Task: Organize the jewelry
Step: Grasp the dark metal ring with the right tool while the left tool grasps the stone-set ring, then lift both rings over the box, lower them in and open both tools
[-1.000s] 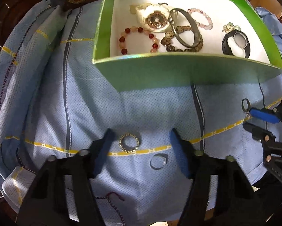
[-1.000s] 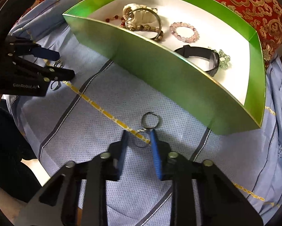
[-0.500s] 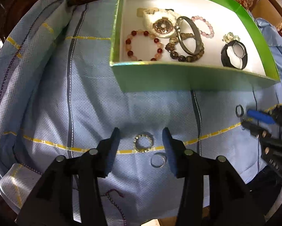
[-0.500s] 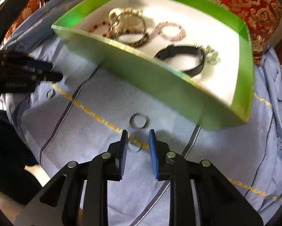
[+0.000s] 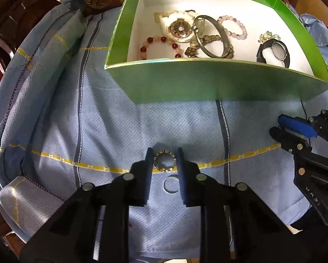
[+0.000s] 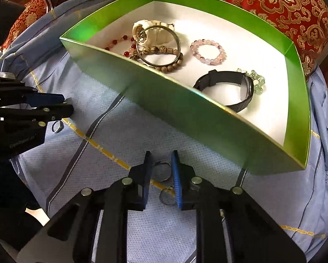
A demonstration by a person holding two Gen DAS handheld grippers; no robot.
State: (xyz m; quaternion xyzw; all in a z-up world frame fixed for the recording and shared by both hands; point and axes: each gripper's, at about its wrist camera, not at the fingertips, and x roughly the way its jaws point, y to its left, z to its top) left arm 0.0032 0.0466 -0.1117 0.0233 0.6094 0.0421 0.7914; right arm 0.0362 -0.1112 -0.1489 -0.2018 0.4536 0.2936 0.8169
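Note:
My left gripper (image 5: 164, 155) has closed onto a gold studded ring (image 5: 164, 161) on the blue cloth; both fingers touch its sides. A plain silver ring (image 5: 171, 185) lies just behind it between the fingers. My right gripper (image 6: 161, 163) is closed on a thin wire ring (image 6: 162, 171), with a second linked wire ring (image 6: 167, 196) near the blue finger (image 6: 176, 179). The green box (image 5: 207, 81) ahead holds a white watch (image 5: 179, 27), a metal bangle (image 5: 212, 36), bead bracelets and a black watch (image 5: 273, 53). The box also shows in the right wrist view (image 6: 185, 109).
A blue striped cloth (image 5: 98, 120) covers the table. Red and gold brocade cushions (image 6: 273, 2) lie behind the box. My right gripper shows at the right of the left wrist view (image 5: 280, 127); my left gripper shows at the left of the right wrist view (image 6: 63, 105).
Both grippers have narrowed. The left fingers closed from wide apart onto the gold studded ring. The right gripper moved forward and closed around the thin wire ring.

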